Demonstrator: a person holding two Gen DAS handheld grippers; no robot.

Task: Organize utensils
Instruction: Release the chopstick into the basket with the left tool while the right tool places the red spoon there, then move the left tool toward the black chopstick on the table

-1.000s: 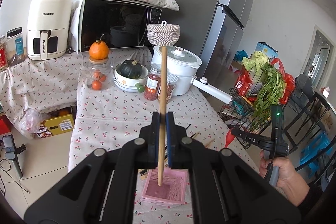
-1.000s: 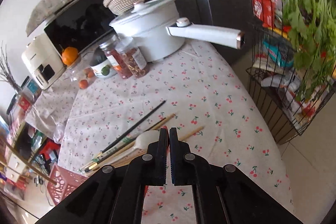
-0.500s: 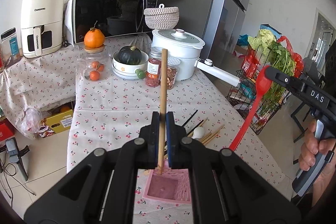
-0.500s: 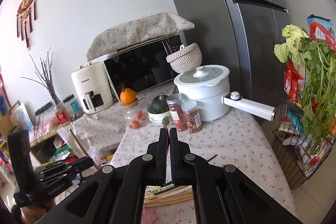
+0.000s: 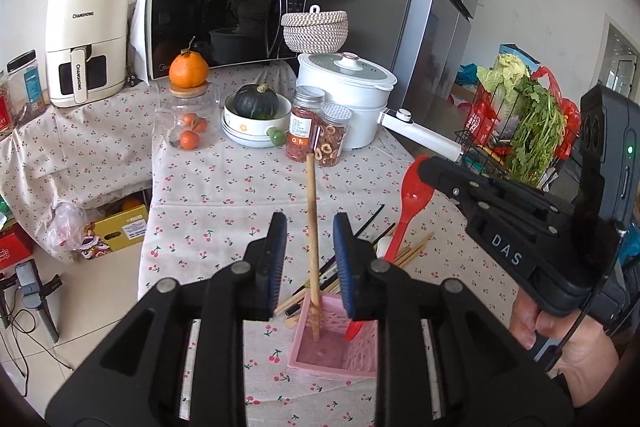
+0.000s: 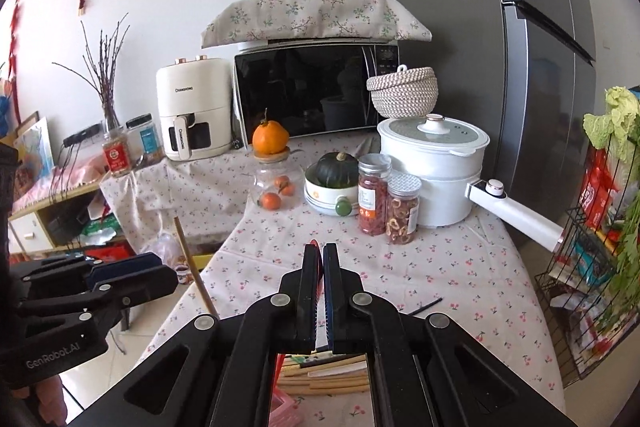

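While the left gripper (image 5: 308, 263) hangs over the square pink plastic basket (image 5: 336, 367), its fingers have just been opening. A long wooden chopstick (image 5: 313, 239) stands between them, touching neither blue pad, with its low end inside the basket. Over on the right side of this view, the right gripper (image 5: 424, 163) is shut tight on a red plastic spoon (image 5: 410, 205), held in a person's hand (image 5: 576, 347). That spoon slants down, and its handle tip pokes into the basket. More chopsticks (image 5: 412, 251) lie on the cherry-print worktop (image 5: 224, 187) just behind the basket.

From the right wrist view, the right gripper (image 6: 321, 255) has its fingers pressed together with a thin red strip of the spoon (image 6: 315, 243) between them. Off to the left, the left gripper (image 6: 160, 267) sits beside the wooden chopstick (image 6: 194, 267), which leans a little. A pile of chopsticks (image 6: 324, 377) shows below the fingers.
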